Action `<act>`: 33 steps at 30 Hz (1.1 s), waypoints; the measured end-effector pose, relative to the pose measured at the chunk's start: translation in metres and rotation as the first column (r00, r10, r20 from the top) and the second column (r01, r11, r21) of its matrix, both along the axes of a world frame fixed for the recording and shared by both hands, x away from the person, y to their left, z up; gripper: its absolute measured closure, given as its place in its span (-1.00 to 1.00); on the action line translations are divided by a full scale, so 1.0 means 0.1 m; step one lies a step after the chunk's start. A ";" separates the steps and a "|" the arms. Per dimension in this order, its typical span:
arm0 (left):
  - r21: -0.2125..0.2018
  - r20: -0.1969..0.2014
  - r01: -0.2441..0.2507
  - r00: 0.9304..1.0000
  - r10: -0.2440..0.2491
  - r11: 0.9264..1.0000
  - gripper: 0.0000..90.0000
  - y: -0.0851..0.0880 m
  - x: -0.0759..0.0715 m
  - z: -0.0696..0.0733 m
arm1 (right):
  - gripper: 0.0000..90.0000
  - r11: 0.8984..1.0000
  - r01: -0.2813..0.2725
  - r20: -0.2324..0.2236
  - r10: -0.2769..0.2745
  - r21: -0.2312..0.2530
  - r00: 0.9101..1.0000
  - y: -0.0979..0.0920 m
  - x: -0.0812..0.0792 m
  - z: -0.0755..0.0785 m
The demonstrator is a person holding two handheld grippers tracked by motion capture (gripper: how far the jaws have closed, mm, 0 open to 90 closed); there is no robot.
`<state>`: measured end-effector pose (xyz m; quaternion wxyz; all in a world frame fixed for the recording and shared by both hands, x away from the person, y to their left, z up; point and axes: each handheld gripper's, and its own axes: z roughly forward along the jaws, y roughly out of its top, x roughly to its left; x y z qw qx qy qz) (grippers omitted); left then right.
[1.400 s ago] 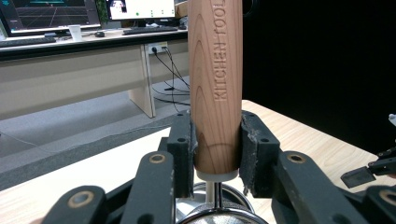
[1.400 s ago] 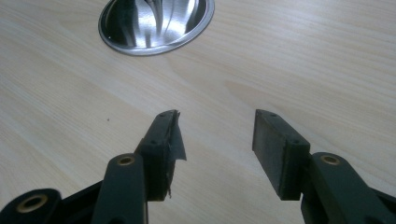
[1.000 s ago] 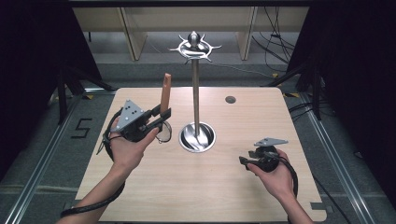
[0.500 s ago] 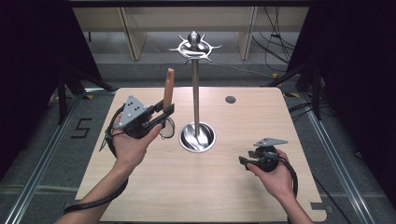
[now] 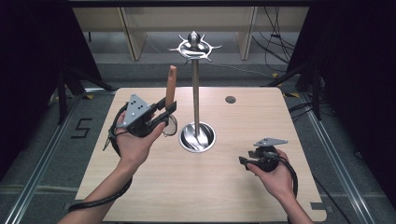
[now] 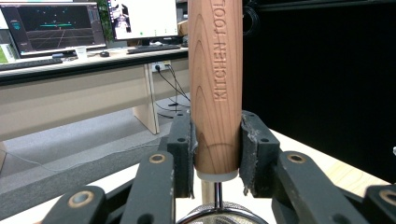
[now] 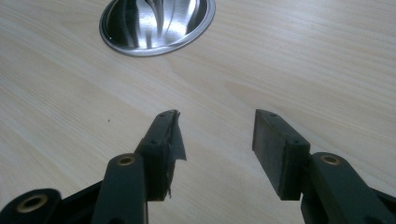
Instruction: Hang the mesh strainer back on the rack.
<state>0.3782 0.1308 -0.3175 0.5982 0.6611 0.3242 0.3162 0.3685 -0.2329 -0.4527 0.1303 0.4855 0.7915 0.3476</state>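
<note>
My left gripper (image 5: pixel 164 112) is shut on the wooden handle (image 5: pixel 171 86) of a kitchen tool, held upright above the table's left half. In the left gripper view the handle (image 6: pixel 215 84), stamped KITCHEN TOOL, sits clamped between both pads (image 6: pixel 187 154), with a metal wire part hanging below it. A metal utensil stand (image 5: pixel 195 79) rises from a round steel base (image 5: pixel 198 137) at mid-table, with hooked arms at its top (image 5: pixel 194 45). My right gripper (image 5: pixel 243 161) rests low at the right, open, with nothing between its jaws in the right gripper view (image 7: pixel 215 135).
The wooden table (image 5: pixel 224 186) has a small dark round hole (image 5: pixel 230 99) near its far edge. The steel base (image 7: pixel 156 21) lies just ahead of the right gripper. Dark curtains flank both sides; shelving and cables stand beyond the far edge.
The left hand has lifted the wooden-handled tool slightly and brought it more upright. The right hand has not moved.
</note>
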 end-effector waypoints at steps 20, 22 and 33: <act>-0.016 0.011 -0.019 1.000 0.019 1.000 0.51 -0.11 0.00 0.08 | 0.13 1.000 0.002 -0.001 -0.002 0.002 1.000 0.01 0.00 0.00; -0.012 0.018 -0.024 1.000 0.025 1.000 0.51 -0.12 0.00 0.08 | 0.13 1.000 -0.002 0.000 0.002 0.001 1.000 0.00 0.00 0.00; -0.002 0.021 -0.039 0.999 0.039 0.999 0.51 -0.17 0.03 0.10 | 0.13 1.000 0.006 -0.006 -0.006 0.006 1.000 0.01 -0.01 0.00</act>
